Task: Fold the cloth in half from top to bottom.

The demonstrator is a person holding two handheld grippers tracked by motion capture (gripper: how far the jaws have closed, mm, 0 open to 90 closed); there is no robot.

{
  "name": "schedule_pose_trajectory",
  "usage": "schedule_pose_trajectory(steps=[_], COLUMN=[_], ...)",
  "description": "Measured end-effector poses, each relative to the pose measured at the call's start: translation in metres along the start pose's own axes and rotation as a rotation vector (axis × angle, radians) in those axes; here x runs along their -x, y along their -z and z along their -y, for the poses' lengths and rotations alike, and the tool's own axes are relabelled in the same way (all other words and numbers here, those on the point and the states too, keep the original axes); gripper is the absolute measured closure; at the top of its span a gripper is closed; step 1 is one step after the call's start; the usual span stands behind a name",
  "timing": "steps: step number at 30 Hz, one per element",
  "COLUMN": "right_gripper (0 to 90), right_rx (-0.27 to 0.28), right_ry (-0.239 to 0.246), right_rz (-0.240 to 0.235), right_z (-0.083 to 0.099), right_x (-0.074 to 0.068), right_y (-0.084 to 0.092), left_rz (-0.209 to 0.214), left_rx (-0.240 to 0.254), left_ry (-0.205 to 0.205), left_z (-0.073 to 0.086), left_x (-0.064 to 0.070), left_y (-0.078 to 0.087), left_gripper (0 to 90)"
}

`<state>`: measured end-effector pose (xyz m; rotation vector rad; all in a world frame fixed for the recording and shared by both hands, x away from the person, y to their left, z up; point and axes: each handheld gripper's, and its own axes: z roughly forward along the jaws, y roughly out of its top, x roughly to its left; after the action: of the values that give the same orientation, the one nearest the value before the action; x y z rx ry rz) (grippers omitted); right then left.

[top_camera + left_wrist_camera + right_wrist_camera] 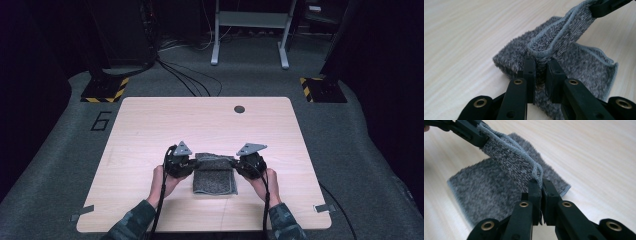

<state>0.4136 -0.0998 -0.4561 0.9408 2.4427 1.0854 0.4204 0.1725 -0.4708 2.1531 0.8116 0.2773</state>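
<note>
The table [150,130] is a pale wood-grain top with rounded corners, standing on grey carpet [350,135] in a dark room. A round dark cable port [239,109] sits near its far edge. On the floor beyond, two stand feet with yellow-and-black hazard tape [105,90] flank the far corners, black cables [190,80] run across the carpet, and the legs of a grey frame [250,35] stand farther back. A "6" [101,121] is marked on the carpet by the table's left side.

A grey fluffy towel [215,177] lies near the middle of the near half of the table. Its far edge is lifted off the surface and stretched between the two grippers, while the rest lies flat toward the person.

The left gripper [540,72] has its jaws clamped on one lifted corner of the towel. The right gripper [541,188] pinches the other corner, jaws nearly together with cloth between them.

Bare tabletop spreads wide on the left, right and far side of the towel; the near edge is closer, where the camouflage sleeves [132,222] come in.
</note>
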Motion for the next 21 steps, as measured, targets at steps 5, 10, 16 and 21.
schedule_pose_trajectory(steps=[5,10,16,21], right_gripper=[84.4,65.5,52.8,43.3], right_rx=[-0.042,-0.045,0.027,0.022], right_ry=[-0.016,-0.041,-0.119,-0.174], right_rz=[-0.043,-0.092,-0.103,-0.052], right_z=[0.021,0.036,0.038,0.026], right_x=[-0.01,-0.016,-0.01,-0.005], right_y=[0.003,0.02,0.043,0.021], left_rz=[0.057,0.138,0.099,-0.024], left_rx=[-0.021,-0.039,0.009,-0.009], left_ry=[0.025,0.07,0.105,0.128], left_z=[0.013,0.026,0.027,0.014], left_x=[0.003,0.009,0.006,-0.01], left_y=[-0.001,0.014,0.038,0.022], left_gripper=[70.7,52.7,36.3,30.8])
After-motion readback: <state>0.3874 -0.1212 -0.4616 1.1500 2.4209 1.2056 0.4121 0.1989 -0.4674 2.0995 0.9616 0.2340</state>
